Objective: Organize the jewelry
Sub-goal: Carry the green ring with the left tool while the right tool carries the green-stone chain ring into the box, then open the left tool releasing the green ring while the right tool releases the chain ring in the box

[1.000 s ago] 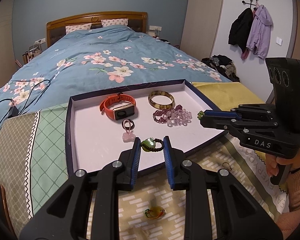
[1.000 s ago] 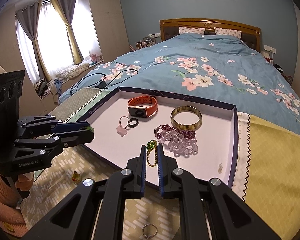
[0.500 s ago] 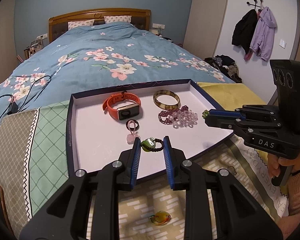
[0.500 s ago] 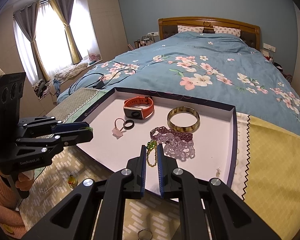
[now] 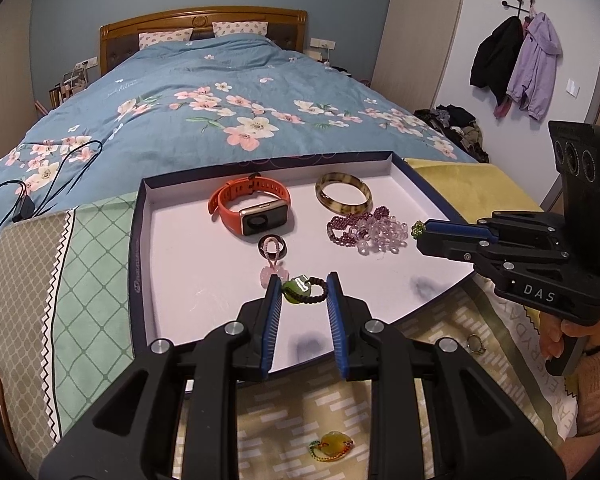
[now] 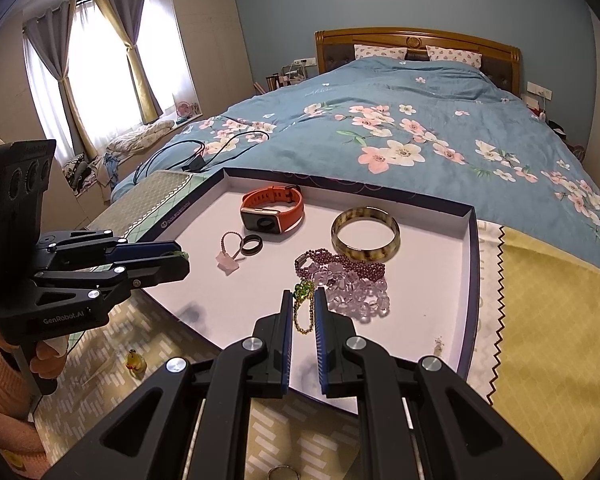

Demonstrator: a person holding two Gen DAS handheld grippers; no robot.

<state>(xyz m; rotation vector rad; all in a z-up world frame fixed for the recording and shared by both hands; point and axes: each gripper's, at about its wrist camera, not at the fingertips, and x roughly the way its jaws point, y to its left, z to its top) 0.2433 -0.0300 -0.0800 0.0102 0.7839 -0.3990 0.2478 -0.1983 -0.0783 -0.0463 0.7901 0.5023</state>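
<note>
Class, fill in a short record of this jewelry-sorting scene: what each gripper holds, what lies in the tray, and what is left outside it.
left gripper: shut on green pendant bracelet
right gripper: shut on green bead chain
tray: orange watch, bangle, purple beads, pink charm
outside tray: ring, yellow pendant

On the bed (image 5: 204, 92) lies a tray (image 5: 140, 256). In it, the watch (image 5: 252, 208) sits at the back left, the bangle (image 5: 343, 199) to its right, the beads (image 5: 366, 230) just before the bangle, the ring (image 5: 273, 245) before the watch. Before the tray, a pendant (image 5: 332, 445) lies on the cloth (image 5: 284, 412)
</note>
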